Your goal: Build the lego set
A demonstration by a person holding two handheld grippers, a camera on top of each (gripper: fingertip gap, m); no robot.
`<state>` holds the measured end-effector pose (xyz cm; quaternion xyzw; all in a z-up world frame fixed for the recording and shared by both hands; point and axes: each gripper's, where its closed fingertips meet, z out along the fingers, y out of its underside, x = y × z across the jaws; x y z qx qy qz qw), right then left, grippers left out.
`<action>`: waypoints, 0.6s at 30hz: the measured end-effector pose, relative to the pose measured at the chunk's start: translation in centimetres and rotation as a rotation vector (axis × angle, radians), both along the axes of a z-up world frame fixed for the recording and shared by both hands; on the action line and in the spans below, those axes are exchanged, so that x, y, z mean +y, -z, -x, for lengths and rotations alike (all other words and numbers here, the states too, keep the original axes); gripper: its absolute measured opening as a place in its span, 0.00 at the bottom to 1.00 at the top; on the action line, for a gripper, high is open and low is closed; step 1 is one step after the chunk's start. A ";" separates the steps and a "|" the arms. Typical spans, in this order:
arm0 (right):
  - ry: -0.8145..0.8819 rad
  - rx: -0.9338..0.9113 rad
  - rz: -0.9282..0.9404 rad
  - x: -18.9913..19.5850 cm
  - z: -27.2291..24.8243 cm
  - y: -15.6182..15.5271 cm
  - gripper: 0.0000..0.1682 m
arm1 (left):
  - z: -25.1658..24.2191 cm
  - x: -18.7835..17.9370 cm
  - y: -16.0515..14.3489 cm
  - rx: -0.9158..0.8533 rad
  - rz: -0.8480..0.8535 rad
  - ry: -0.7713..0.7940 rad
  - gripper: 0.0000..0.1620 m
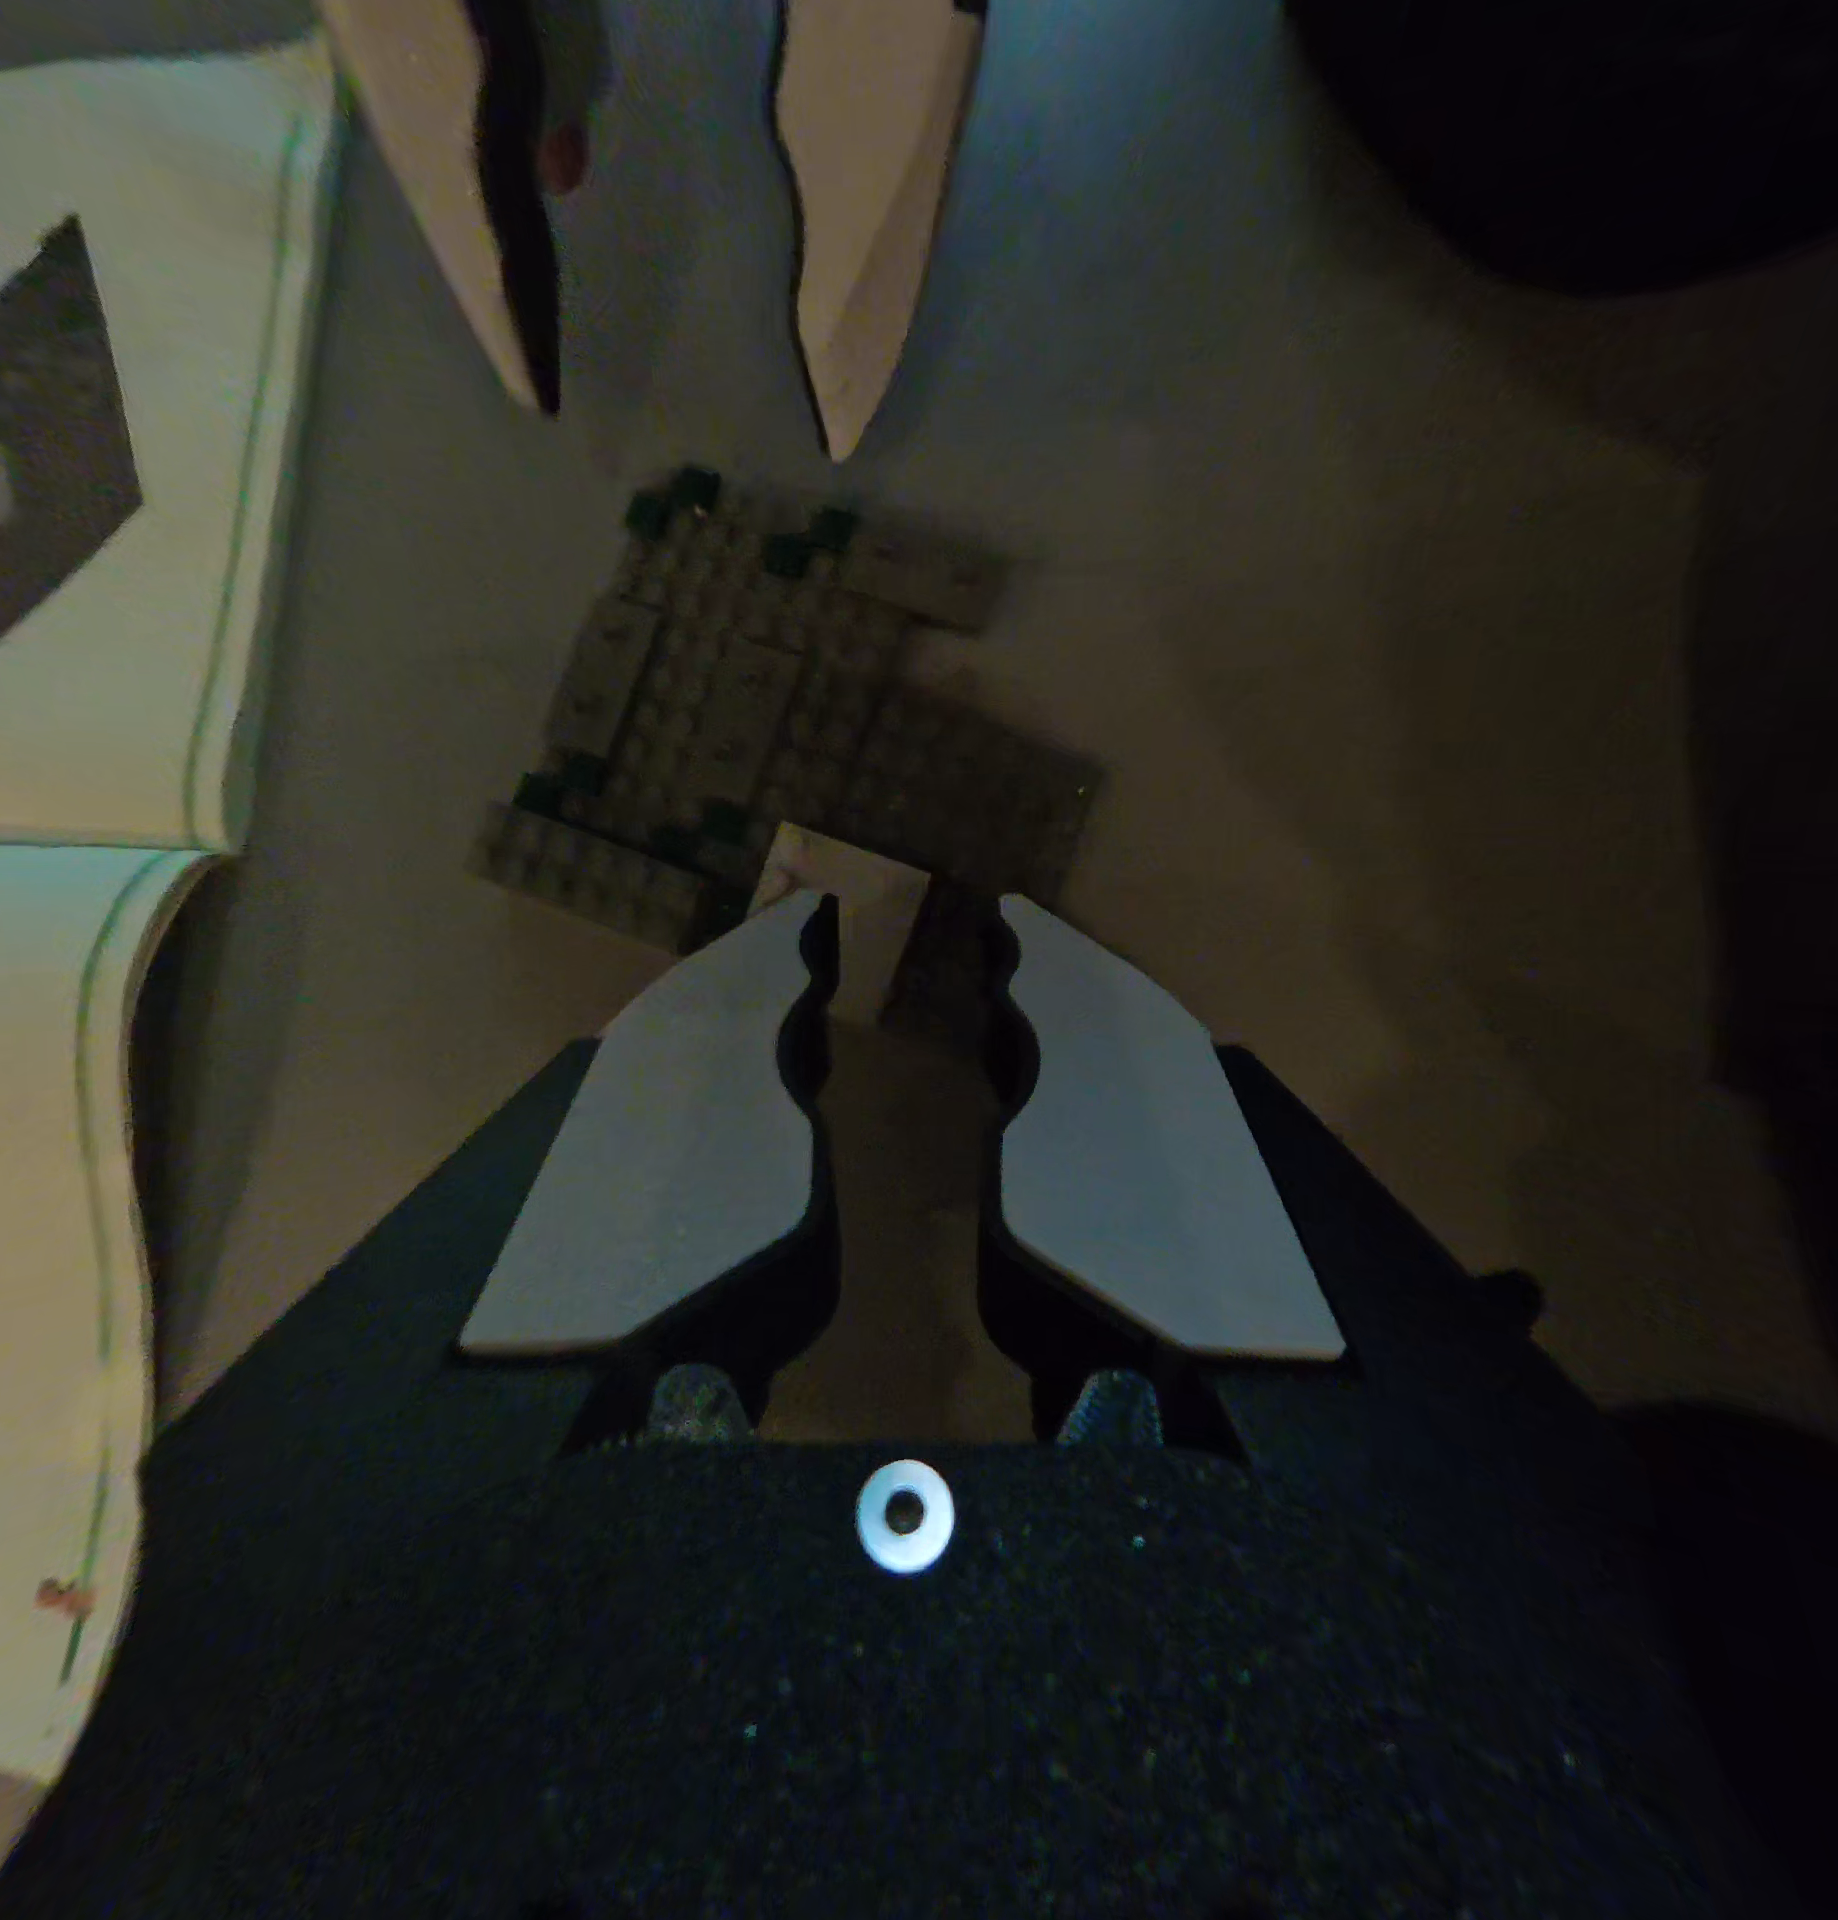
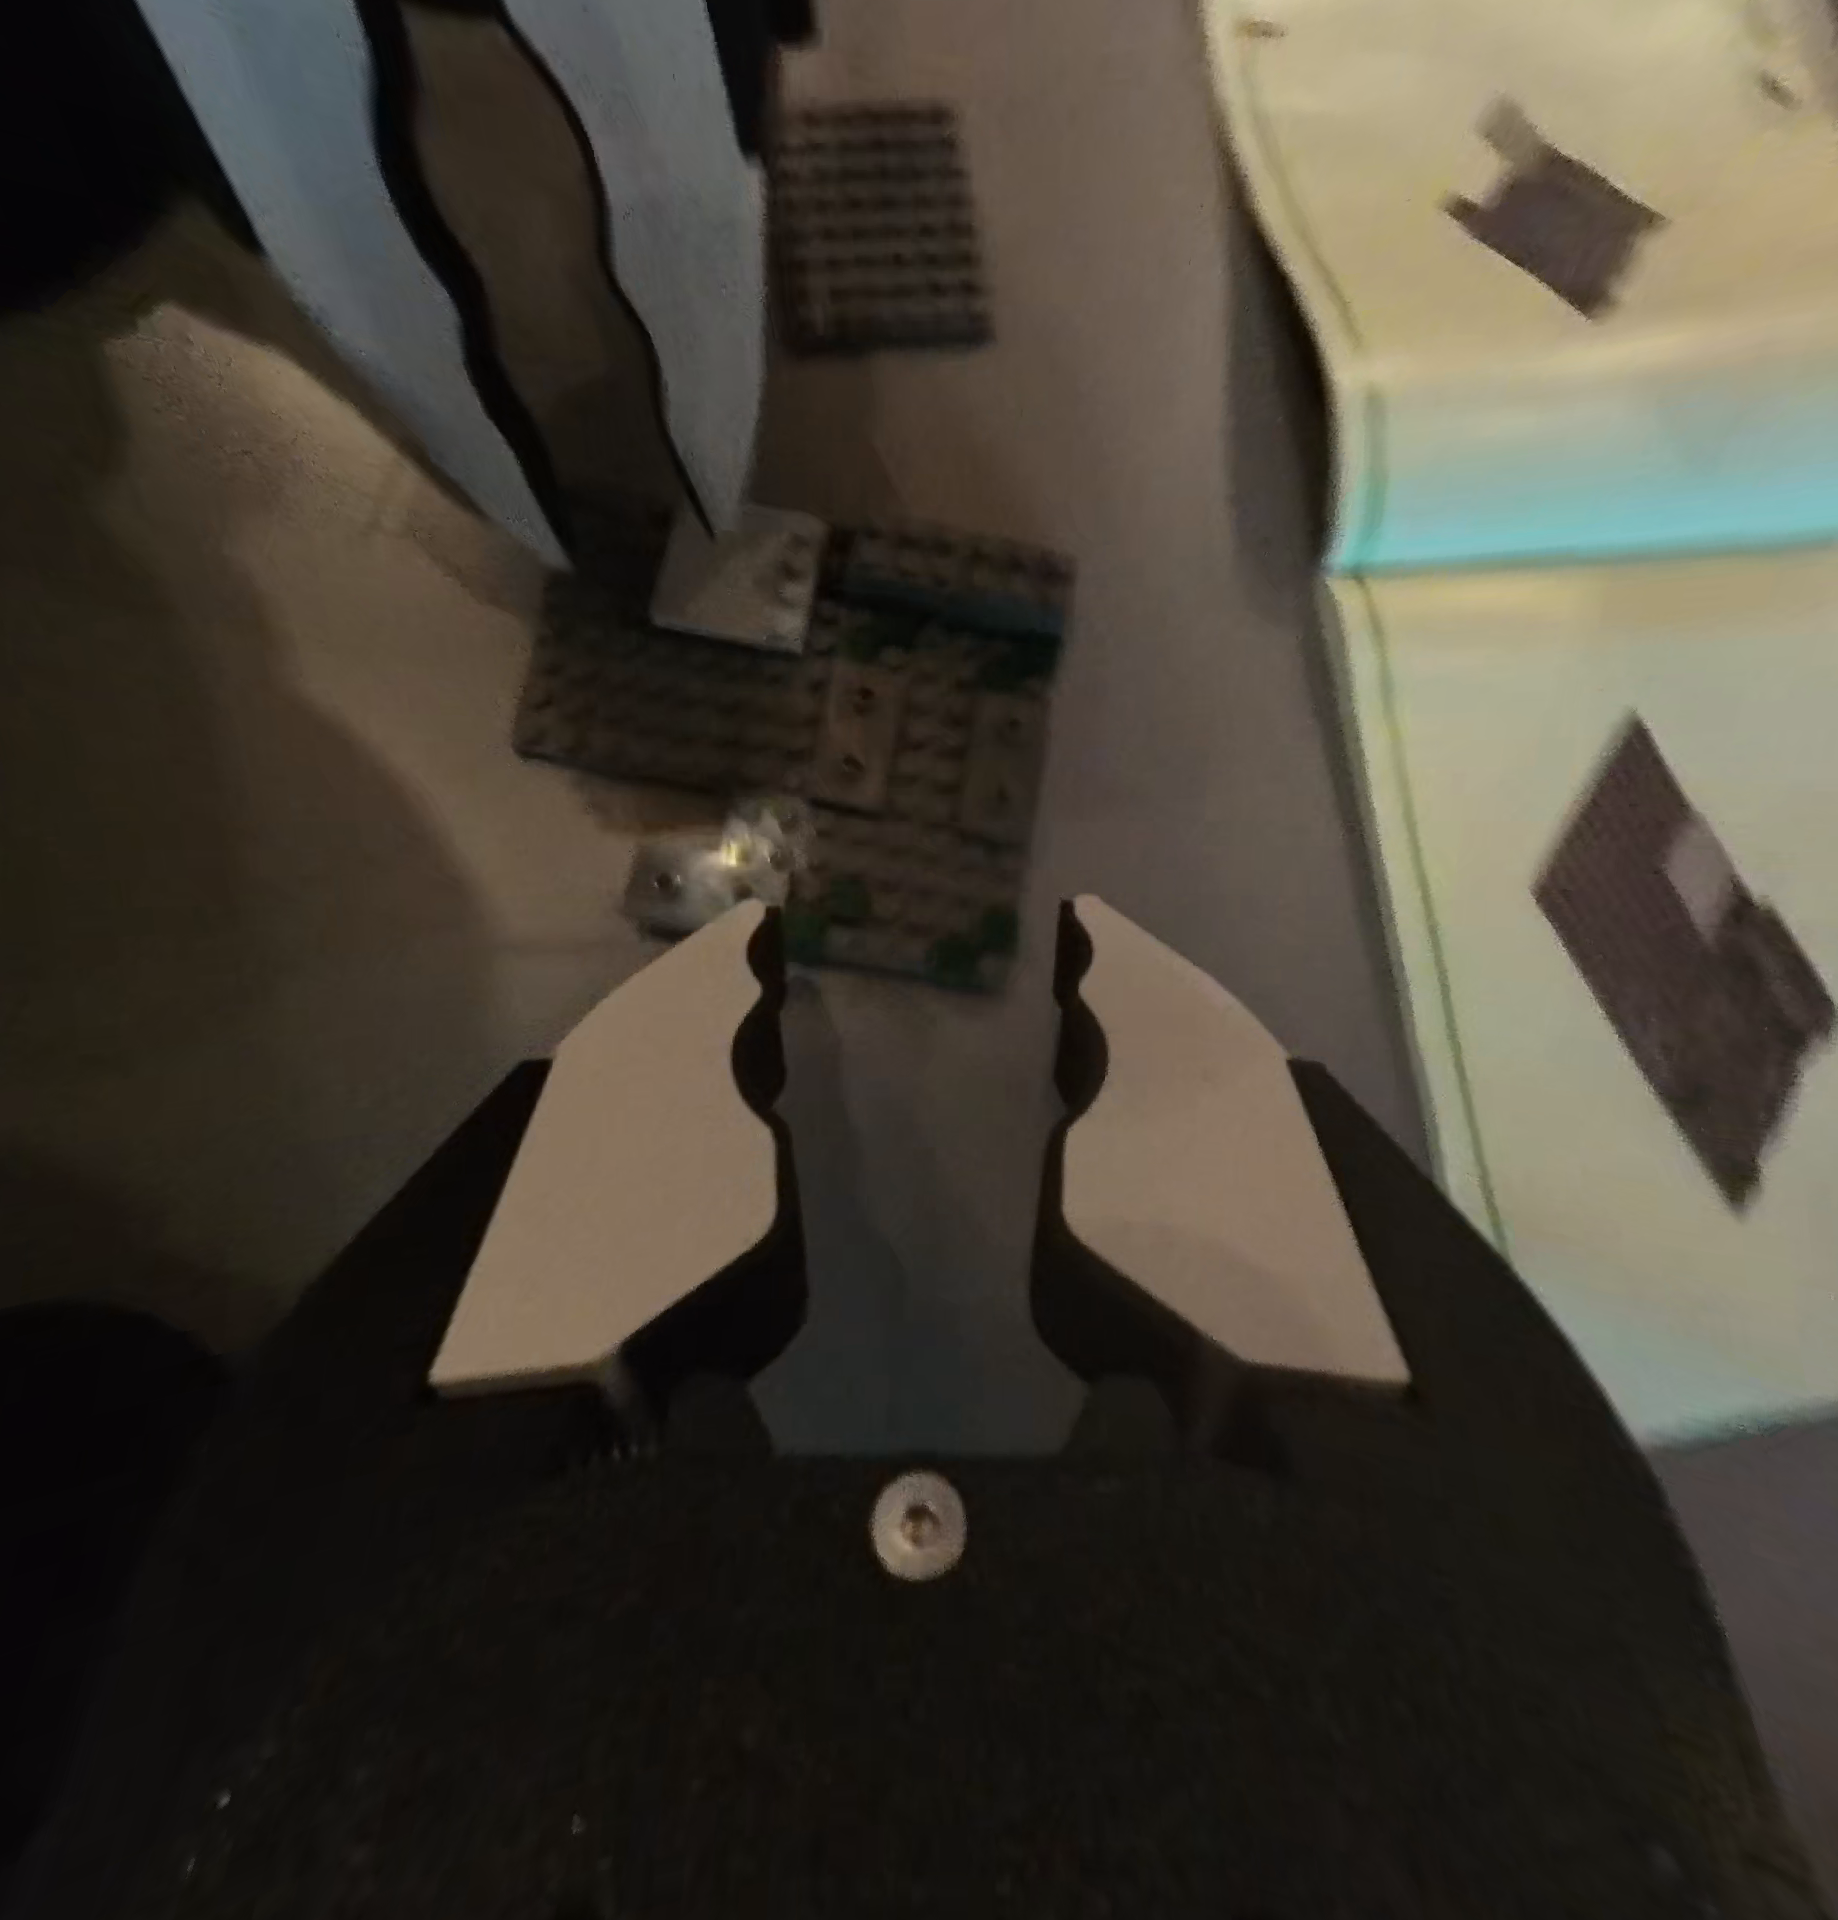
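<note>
The Lego build [image 1: 749,707] is a flat cluster of tan and grey plates with small green pieces, lying on the table; it also shows in the right wrist view [image 2: 925,790]. A dark grey plate [image 2: 655,707] forms one side of it. My left gripper [image 1: 910,904] is at the build's near edge, its jaws narrowed on a light grey plate [image 1: 842,862] at the dark plate's corner. The right wrist view shows that gripper [image 2: 624,545] and plate [image 2: 738,592]. My right gripper [image 2: 915,914] is open and empty, just short of the build's green-dotted end, and appears opposite [image 1: 686,426].
An open instruction booklet [image 1: 115,416] lies beside the build, also in the right wrist view [image 2: 1569,727]. A separate dark studded plate [image 2: 879,223] lies beyond the build. Small clear pieces [image 2: 728,862] sit by my right gripper's left finger. A dark round object [image 1: 1621,135] is at the far right. My hands' fingertips stand some 9 cm from each other. The separate dark studded plate [image 2: 879,223] is closer to my left gripper, around 9 cm from its tips; the right tips are 15 cm off.
</note>
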<state>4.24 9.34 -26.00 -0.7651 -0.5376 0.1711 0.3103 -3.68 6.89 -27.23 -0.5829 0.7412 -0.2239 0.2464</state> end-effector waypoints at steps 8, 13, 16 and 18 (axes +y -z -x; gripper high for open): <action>-0.155 -0.048 -0.067 -1.0 3.5 1.0 0.06 | 0.0 -0.3 0.9 -0.001 0.096 -0.043 0.13; -0.196 -0.089 -0.064 -1.7 4.3 1.4 0.00 | 0.0 -0.2 0.9 0.017 0.106 -0.021 0.11; -0.225 -0.152 -0.053 -1.9 4.1 2.3 0.00 | -0.1 -0.1 0.9 0.035 0.122 -0.017 0.11; -0.238 -0.170 -0.049 -1.9 4.2 2.4 0.00 | -0.1 0.0 0.9 0.045 0.119 -0.019 0.11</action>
